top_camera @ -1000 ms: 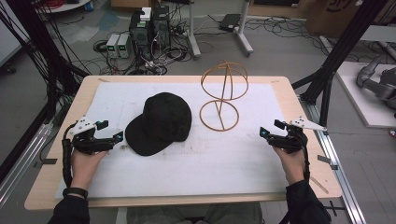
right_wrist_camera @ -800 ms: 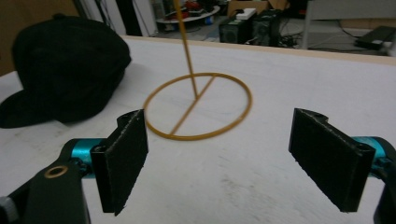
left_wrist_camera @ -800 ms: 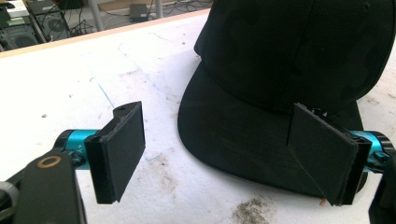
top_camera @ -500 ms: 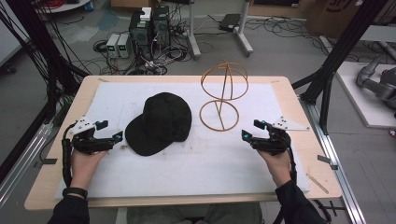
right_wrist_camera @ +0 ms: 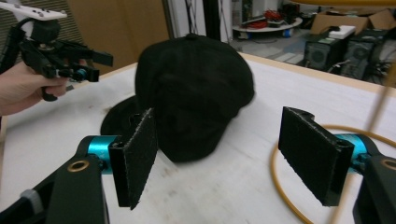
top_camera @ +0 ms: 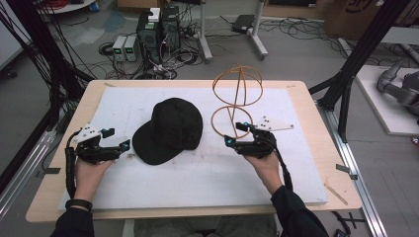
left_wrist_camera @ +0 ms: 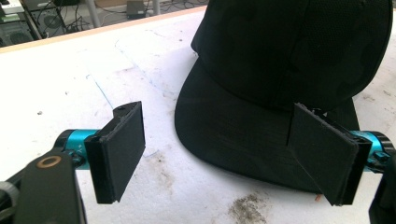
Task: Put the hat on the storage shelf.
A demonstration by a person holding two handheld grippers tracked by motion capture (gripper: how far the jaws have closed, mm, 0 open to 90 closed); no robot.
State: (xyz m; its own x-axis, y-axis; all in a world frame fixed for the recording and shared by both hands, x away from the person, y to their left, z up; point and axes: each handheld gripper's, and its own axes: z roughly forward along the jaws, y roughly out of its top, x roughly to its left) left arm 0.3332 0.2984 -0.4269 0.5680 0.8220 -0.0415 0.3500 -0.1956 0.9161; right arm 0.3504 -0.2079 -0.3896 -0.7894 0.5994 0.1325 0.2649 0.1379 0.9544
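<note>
I am holding the left gripper (top_camera: 123,144) at the brim side of the black cap (top_camera: 170,129), jaws gaping wide with nothing between them; in the left gripper view the brim edge (left_wrist_camera: 243,140) is lying just ahead of the open pads, so this hand is sitting ready for a pinch on the brim rather than the crown. The cap is lying crown-up on the white sheet (top_camera: 197,173), left of the wire hat stand (top_camera: 237,96). I am bringing the right gripper (top_camera: 233,136) in from the stand's base ring toward the crown; its jaws have just been closing a little, yet are standing well apart and empty, the crown (right_wrist_camera: 194,93) sitting beyond them, not between. My judgement: two-sided approach, so that the soft cap is lifted without collapsing, then set over the stand's upper hoops.
</note>
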